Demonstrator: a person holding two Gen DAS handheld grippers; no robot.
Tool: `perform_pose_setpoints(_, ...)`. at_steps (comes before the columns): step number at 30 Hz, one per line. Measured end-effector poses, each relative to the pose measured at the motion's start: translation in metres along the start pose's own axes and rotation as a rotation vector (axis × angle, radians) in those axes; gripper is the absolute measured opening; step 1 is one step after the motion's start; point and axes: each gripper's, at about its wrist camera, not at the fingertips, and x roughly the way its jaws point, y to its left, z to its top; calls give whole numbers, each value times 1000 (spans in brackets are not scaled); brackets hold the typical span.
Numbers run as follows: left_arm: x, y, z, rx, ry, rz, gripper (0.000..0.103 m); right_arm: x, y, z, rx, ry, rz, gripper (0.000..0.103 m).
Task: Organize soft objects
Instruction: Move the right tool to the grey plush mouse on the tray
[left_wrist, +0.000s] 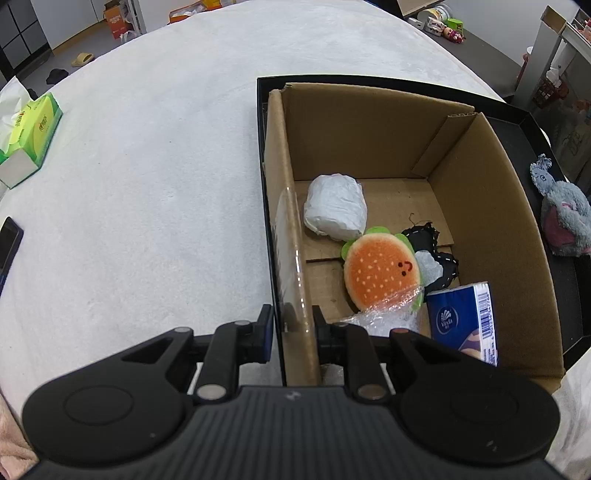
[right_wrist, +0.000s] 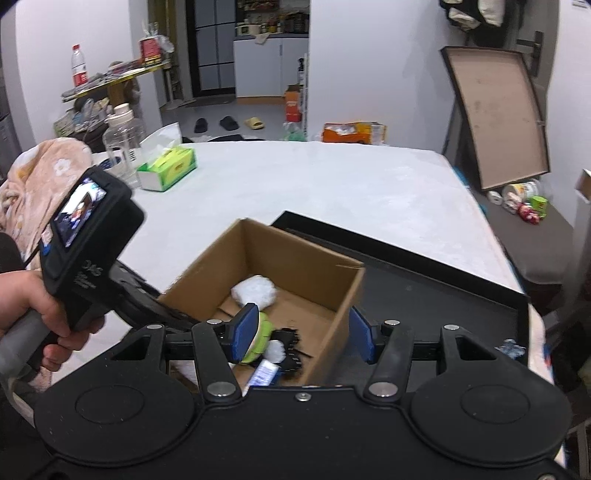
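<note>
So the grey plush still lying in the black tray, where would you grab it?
Take the grey plush across its rounded body, coming from above: it lies low on the black tray beside the cardboard box, whose wall blocks that side, and the thin tuft offers little hold.

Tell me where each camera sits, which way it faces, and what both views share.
Left wrist: on the left gripper, looking steeply down into the cardboard box, jaws clamped on its near wall; only the gripper shows.
Right wrist: on the right gripper, looking down and across the table; jaws open above the box, holding nothing; the person's left hand shows.
Shared: box, burger plush, green tissue box.
</note>
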Motion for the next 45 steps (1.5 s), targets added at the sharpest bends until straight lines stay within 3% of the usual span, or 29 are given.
perform_pose_setpoints(9, 0, 1, -1, -7, -1, 0, 18, -6, -38, -9, 52, -1, -102, 55)
perform_pose_setpoints(28, 1, 3, 0, -12, -5, 7, 18, -12, -94, -43, 127, 43, -230, 55)
perform_pose_setpoints(38, 1, 2, -1, -10, -7, 9, 18, -12, -114, -56, 150, 66, -267, 55)
perform_pose_setpoints(45, 1, 2, -1, -9, -5, 10, 18, -6, -126, -64, 169, 70, -287, 62)
